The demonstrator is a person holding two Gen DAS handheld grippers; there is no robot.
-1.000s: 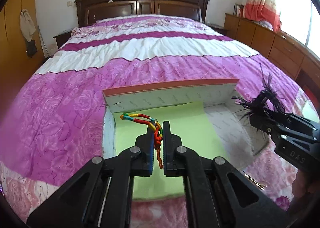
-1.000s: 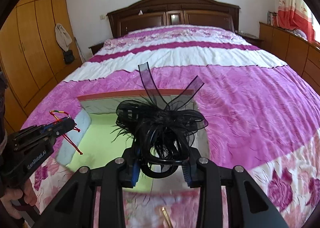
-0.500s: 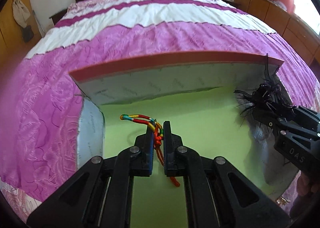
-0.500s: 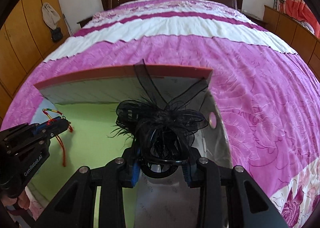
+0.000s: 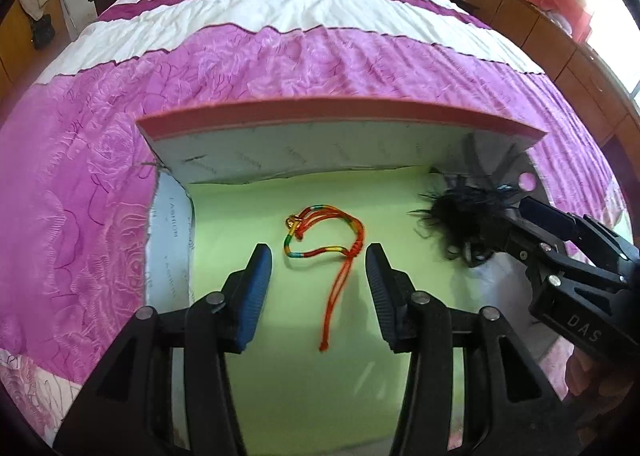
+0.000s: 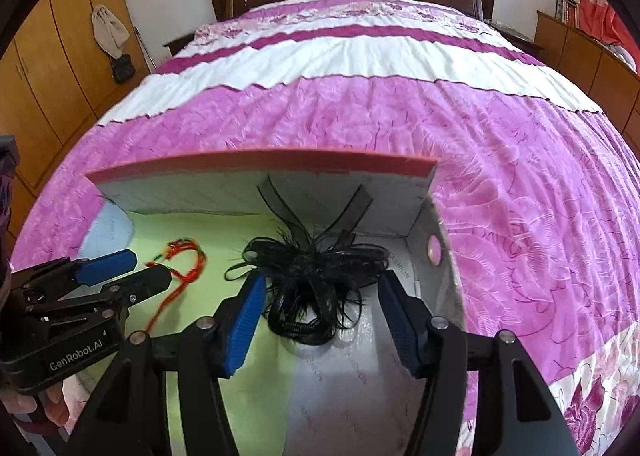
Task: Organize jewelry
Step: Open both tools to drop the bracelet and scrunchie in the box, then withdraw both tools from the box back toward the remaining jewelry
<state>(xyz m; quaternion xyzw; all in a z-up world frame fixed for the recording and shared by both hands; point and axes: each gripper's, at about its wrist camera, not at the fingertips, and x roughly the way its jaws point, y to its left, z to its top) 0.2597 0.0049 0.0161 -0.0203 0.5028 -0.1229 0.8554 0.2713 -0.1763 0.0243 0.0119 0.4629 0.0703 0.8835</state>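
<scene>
The left hand-held gripper stood with its jaws spread wide and held nothing; the multicoloured cord bracelet lay loose on the green lining of the open box, its loop just ahead of the gap at twelve o'clock and its red tail trailing back between the blue pads without touching either. The right hand-held gripper was likewise parted and empty, with the black feathered hair accessory resting on the box floor between its fingertips and a little ahead, toward twelve o'clock. In the right wrist view the bracelet lay at about ten o'clock. The box sat on a pink and white bedspread.
</scene>
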